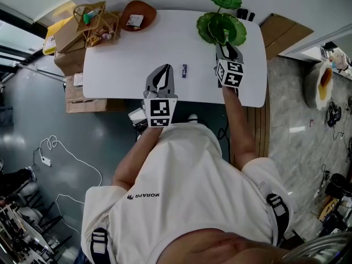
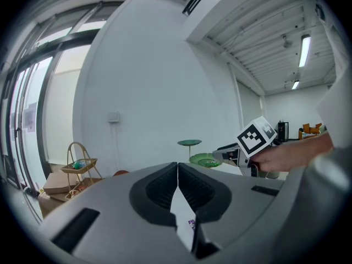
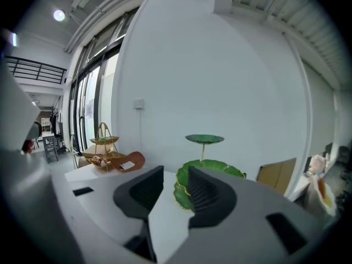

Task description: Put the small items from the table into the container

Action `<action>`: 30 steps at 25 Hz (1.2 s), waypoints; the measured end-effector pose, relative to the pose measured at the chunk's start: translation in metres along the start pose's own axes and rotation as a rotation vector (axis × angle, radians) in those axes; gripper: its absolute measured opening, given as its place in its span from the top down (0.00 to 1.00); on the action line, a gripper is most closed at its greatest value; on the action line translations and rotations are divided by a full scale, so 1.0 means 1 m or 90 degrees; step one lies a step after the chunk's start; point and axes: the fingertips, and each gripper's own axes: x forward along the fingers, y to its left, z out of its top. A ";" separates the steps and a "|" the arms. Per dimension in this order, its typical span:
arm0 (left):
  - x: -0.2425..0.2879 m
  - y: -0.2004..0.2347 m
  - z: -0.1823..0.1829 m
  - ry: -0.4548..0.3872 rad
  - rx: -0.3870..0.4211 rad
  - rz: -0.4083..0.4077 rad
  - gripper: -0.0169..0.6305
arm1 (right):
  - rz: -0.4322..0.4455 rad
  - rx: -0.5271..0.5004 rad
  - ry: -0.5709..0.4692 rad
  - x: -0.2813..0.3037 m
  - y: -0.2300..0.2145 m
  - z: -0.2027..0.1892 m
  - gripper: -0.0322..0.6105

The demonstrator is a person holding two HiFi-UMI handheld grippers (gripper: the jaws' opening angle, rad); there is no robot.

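Note:
A small purple packet (image 1: 185, 70) lies on the white table (image 1: 126, 54) between my two grippers; it also shows low in the slit of the left gripper's jaws (image 2: 191, 223). The container is a green two-tier leaf dish (image 1: 221, 28) at the table's far right. My left gripper (image 1: 164, 68) rests near the front edge, just left of the packet, its jaws touching at the tips with nothing in them. My right gripper (image 1: 225, 43) hovers at the near rim of the dish, jaws apart and empty; the lower green plate (image 3: 217, 166) shows between and behind them.
A brown bowl (image 1: 137, 15) holding a small packet and a wicker basket (image 1: 96, 21) with items stand at the far left corner. Cardboard boxes (image 1: 69, 59) sit beside the table's left end, and another (image 1: 278, 32) beyond its right end.

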 end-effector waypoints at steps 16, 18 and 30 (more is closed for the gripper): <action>0.003 0.001 0.004 -0.012 -0.012 -0.007 0.97 | 0.017 0.004 -0.053 -0.035 0.038 0.024 0.93; 0.002 0.002 0.006 -0.020 -0.013 -0.005 0.97 | 0.020 -0.006 -0.060 -0.039 0.045 0.030 0.93; 0.004 0.010 0.010 -0.030 -0.025 0.007 0.97 | 0.062 0.010 -0.084 -0.060 0.084 0.040 0.93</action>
